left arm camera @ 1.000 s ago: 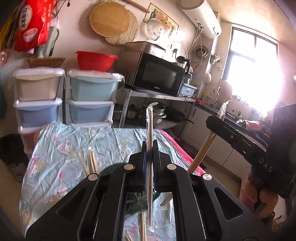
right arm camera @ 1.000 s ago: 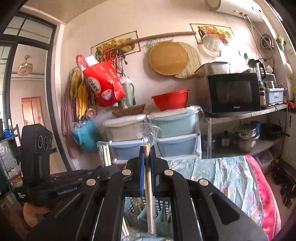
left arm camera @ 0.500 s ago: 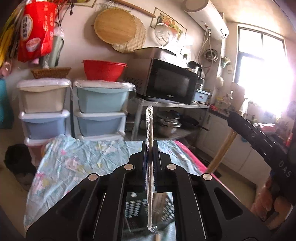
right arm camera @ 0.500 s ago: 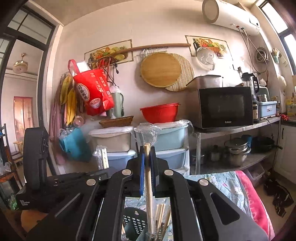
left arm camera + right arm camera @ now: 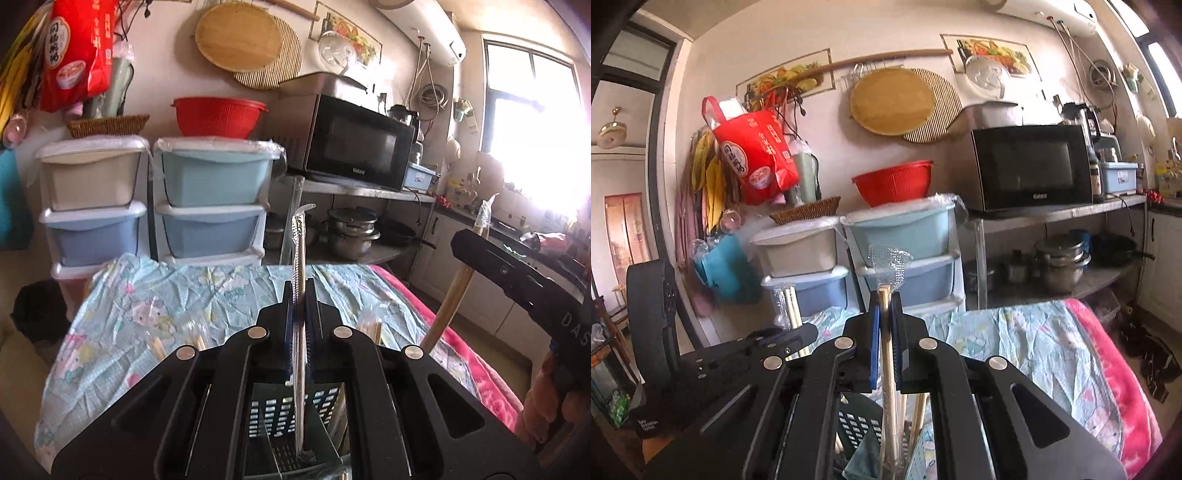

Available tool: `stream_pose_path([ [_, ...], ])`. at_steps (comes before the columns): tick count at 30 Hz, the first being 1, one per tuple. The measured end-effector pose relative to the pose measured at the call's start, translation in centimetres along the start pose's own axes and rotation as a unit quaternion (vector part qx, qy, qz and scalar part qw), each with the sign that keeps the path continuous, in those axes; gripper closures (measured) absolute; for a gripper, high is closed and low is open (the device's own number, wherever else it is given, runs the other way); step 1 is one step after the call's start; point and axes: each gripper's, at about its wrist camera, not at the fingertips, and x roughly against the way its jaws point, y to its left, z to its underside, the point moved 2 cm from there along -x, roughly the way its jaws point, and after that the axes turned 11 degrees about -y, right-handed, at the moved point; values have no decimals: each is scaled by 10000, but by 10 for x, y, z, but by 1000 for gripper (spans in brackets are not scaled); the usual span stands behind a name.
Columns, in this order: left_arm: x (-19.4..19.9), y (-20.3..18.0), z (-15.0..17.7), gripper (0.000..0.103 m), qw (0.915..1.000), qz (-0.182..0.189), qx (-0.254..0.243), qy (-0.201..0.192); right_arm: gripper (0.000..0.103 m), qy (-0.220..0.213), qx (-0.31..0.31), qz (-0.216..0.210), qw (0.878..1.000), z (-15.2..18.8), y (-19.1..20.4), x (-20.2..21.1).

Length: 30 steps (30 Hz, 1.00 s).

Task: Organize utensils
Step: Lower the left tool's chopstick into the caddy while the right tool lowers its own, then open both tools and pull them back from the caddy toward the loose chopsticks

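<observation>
My left gripper [image 5: 299, 295] is shut on a plastic-wrapped pair of chopsticks [image 5: 300, 258], held upright, its lower end down inside a dark slotted utensil basket [image 5: 288, 417]. My right gripper [image 5: 885, 310] is shut on another wrapped pair of chopsticks [image 5: 886, 354], upright over the same basket [image 5: 857, 424], which holds several chopsticks [image 5: 918, 413]. The right gripper with its chopsticks also shows in the left wrist view [image 5: 469, 243], and the left gripper shows in the right wrist view [image 5: 798, 334].
The table carries a light blue patterned cloth [image 5: 147, 295] with a pink blanket [image 5: 461, 350] at its right edge. More wrapped chopsticks [image 5: 192, 336] lie on the cloth. Stacked plastic drawers [image 5: 210, 206] and a microwave shelf [image 5: 362, 147] stand behind.
Both grippers have come down over the basket. The lower end of the left chopsticks now sits inside a basket compartment, and the right chopsticks reach down among those in the basket.
</observation>
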Motion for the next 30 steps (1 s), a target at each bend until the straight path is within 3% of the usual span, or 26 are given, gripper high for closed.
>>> stream_pose_path([
  [5, -4, 4, 12, 100, 9998, 111, 91, 153, 96, 167, -143, 26, 9998, 10, -4, -5],
  [7, -3, 3, 15, 100, 9998, 118, 42, 178, 86, 260, -202, 46, 9994, 13, -5, -9],
  [8, -3, 3, 16, 100, 9997, 127, 32, 200, 70, 286, -220, 68, 9993, 15, -5, -10],
  [9, -3, 3, 17, 100, 9996, 154, 29, 255, 61, 292, -228, 85, 9993, 16, -5, -9],
  [12, -4, 2, 21, 97, 9993, 19, -105, 350, 60, 358, -208, 81, 9991, 18, -4, -9],
  [15, 0, 8, 23, 77, 9992, -3, -16, 410, 56, 374, -90, 145, 9992, 19, -3, -5],
  [18, 8, 11, 23, 71, 9991, -1, 74, 415, 53, 401, -23, 240, 9989, 20, -4, 0],
  [25, 33, 11, 19, 41, 9991, 22, 259, 323, 44, 426, 167, 460, 9979, 24, -8, 19],
  [30, 50, 11, 21, 28, 9989, 5, 394, 255, 41, 426, 296, 513, 9973, 28, -7, 34],
])
